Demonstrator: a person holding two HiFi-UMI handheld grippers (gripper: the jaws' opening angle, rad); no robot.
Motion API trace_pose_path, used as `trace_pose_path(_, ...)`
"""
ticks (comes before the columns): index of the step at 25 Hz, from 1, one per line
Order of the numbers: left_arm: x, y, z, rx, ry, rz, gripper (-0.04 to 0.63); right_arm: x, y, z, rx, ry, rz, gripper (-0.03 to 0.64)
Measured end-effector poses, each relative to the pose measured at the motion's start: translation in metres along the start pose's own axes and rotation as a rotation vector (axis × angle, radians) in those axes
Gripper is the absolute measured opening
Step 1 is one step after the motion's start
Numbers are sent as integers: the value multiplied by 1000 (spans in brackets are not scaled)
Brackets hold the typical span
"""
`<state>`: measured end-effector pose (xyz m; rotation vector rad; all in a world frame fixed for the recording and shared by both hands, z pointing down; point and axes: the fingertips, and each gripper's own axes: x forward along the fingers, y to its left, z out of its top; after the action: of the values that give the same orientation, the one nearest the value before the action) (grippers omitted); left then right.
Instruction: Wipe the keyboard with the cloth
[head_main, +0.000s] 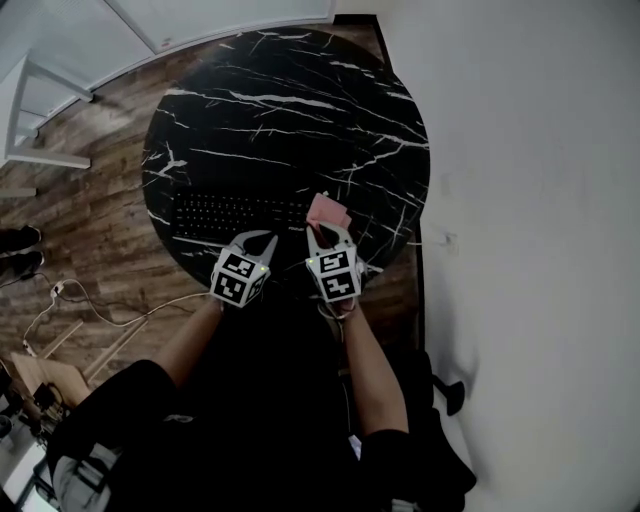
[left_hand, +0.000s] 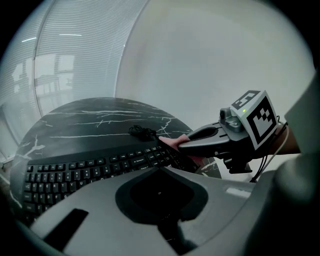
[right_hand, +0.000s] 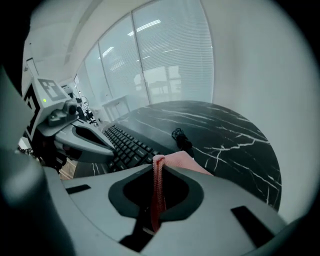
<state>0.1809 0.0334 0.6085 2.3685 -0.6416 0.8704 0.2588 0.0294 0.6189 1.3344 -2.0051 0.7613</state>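
Here: a person stands at a round black table with white veins, a gripper in each hand.
Keyboard: the black keyboard lies on the table's near side, lengthwise from left to right.
Right gripper: the right gripper has its jaws clamped on the pink cloth; a folded edge runs down between them.
Cloth: the rest of it spreads out past the jaw tips, over the keyboard's right end. Whether it presses on the keys cannot be told.
Left gripper: the left gripper has its jaws together with nothing between them. It sits at the keyboard's near edge, just beside the right gripper, and the cloth is clear of it.
Cable: a coiled black cable lies on the table just behind the keyboard.
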Motion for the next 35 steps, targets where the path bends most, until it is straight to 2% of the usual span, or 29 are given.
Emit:
trace_pose_path(7,-39,41,-10,-68,-37,75,0,20,52,68,-90,-90,74,14)
trace_pose_path(12,-83,89,-31,-155,-62,171,0,44,125,115,-202,-126,186,14)
trace_pose_path(16,-123,129,-53,-235,-90,260,0,67,188,132,-290,-118,289,14)
trace_pose_path(25,-192,186,-117,-394,-114,404,0,114,294,116,-406,-13,456,14)
trace_pose_path(30,-209,200,-138,-447,-123,431,0,139,318,89,-444,91,491,14)
trace_pose_path(35,-215,208,-148,-464,-117,428,0,155,321,61,-460,205,479,14)
